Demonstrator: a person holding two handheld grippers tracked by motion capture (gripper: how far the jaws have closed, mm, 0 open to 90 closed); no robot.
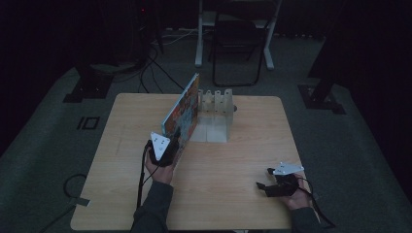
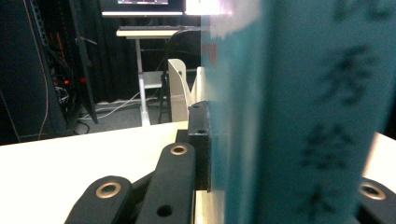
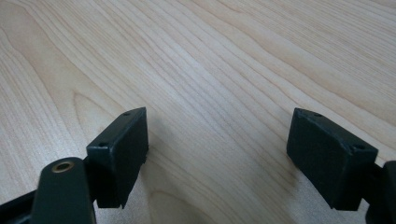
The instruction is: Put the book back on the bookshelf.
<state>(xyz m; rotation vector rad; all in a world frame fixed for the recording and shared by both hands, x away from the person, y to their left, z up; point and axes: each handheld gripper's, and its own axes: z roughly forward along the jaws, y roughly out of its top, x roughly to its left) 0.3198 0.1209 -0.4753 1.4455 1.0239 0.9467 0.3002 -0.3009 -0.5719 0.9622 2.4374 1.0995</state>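
So the left gripper [image 1: 164, 148] had its jaws clamped on the near end of a picture book [image 1: 182, 112], holding it upright on edge, tilted a bit, roughly mid-table and running toward the far edge. The book's far end was right beside the white slotted rack [image 1: 215, 114] that stood near the far edge of the table [image 1: 233, 184]. In the left gripper view the teal spine [image 2: 299, 121] sat squeezed against the black pad, so the grip looked solid. The right gripper [image 1: 272, 187] was parked near the table's near right corner, jaws wide apart with nothing between them, just bare wood. My take: the step was sliding the book into a rack slot, so keep it vertical, line the far edge up with a gap first, then push slowly. Too much tilt and it'd probably catch a divider or shove the rack.
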